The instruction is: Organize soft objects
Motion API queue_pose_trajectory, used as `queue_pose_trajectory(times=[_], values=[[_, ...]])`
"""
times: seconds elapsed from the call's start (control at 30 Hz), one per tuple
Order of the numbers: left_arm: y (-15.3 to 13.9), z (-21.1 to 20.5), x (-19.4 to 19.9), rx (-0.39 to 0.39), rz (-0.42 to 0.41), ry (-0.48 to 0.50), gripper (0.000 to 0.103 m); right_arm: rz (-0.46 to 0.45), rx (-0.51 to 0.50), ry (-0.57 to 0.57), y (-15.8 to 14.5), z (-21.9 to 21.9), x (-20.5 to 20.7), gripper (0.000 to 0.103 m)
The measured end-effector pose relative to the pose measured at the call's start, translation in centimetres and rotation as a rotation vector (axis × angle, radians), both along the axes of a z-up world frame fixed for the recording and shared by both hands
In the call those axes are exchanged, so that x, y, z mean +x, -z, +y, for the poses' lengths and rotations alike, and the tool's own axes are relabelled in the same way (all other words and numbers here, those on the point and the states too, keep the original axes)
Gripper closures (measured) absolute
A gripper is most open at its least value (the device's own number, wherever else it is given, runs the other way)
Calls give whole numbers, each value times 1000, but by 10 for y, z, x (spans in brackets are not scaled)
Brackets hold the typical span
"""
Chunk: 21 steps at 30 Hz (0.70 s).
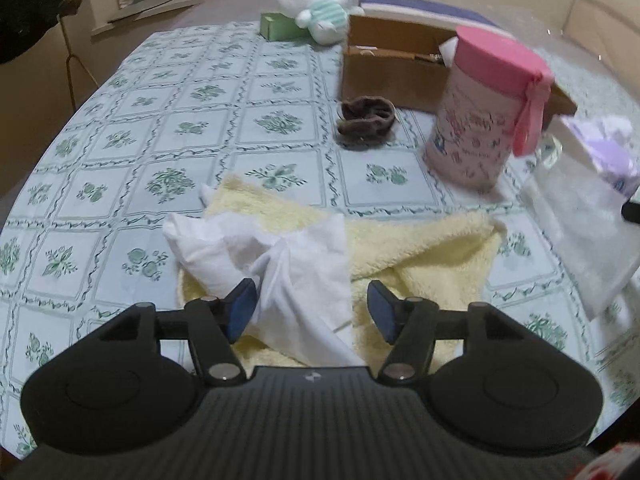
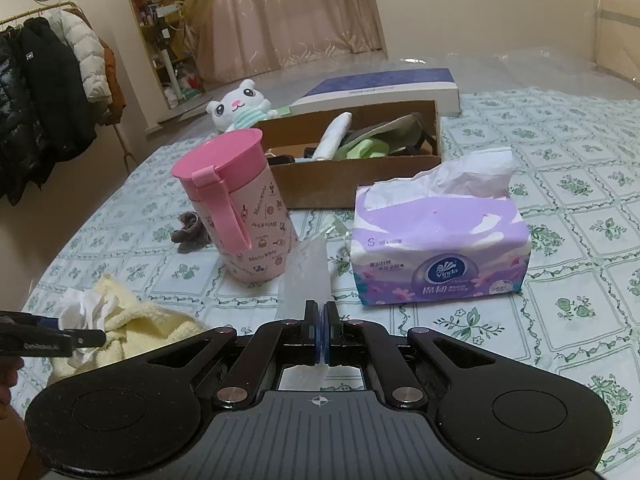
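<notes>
The left tongs (image 1: 312, 312) are spread wide, with a crumpled white tissue (image 1: 288, 264) lying between the blue pads (image 1: 242, 308) and pressed by neither. The tissue is draped over a pale yellow towel (image 1: 420, 252), which is spread on the bench (image 1: 120, 152) under a green floral cloth. The right tongs (image 2: 322, 332) are pressed together on a clear plastic bag (image 2: 308, 276), whose film stands up between the pads and shows again behind them.

The pink-lidded canister (image 2: 240, 216) is taken as the landmark. The yellow towel and tissue lie in front of it, toward the left tongs. The pinched bag rises just beside its base, on the side of the purple tissue pack (image 2: 440, 248), from whose top a white sheet sticks up. A rolled brown sock (image 1: 366, 120) lies near the canister, between it and the open bench beyond, apart from the towel. Straight behind the canister an open cardboard box (image 2: 360, 184) is set; inside it a white roll-like item, green fabric pieces and dark items can be made out (what they are exactly cannot be told). Behind the box a flat white and blue box (image 2: 380, 88) is seen. A white plush cat (image 1: 312, 4) in a striped green top is propped on a small green box (image 1: 280, 26) at the far end, well apart from the canister.

Between the left tongs and the canister only bare cloth is seen.
</notes>
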<state>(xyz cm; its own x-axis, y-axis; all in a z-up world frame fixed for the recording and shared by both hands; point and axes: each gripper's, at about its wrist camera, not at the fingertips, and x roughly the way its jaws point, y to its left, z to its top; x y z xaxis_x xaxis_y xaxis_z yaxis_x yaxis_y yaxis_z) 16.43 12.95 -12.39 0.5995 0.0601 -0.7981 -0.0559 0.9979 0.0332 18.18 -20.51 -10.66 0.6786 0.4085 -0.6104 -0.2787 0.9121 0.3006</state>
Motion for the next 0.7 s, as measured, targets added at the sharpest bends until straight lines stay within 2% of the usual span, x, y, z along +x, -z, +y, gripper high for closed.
queue_pose_trajectory(times=[0.1,0.17,0.23,0.37,0.7], values=[[5,-3,3,17,10,4,41,1,5,-1,1,0,1,101],[8,-1,3,24,10,0,54,-2,4,-3,0,0,1,101],[8,3,2,17,4,-10,59,-3,6,-2,0,0,2,101],[3,12,-3,-12,-12,-12,90,-6,9,-6,-1,0,1,101],[-21,36,-31,-46,-98,-65,95,-49,10,-29,-15,1,-5,101]])
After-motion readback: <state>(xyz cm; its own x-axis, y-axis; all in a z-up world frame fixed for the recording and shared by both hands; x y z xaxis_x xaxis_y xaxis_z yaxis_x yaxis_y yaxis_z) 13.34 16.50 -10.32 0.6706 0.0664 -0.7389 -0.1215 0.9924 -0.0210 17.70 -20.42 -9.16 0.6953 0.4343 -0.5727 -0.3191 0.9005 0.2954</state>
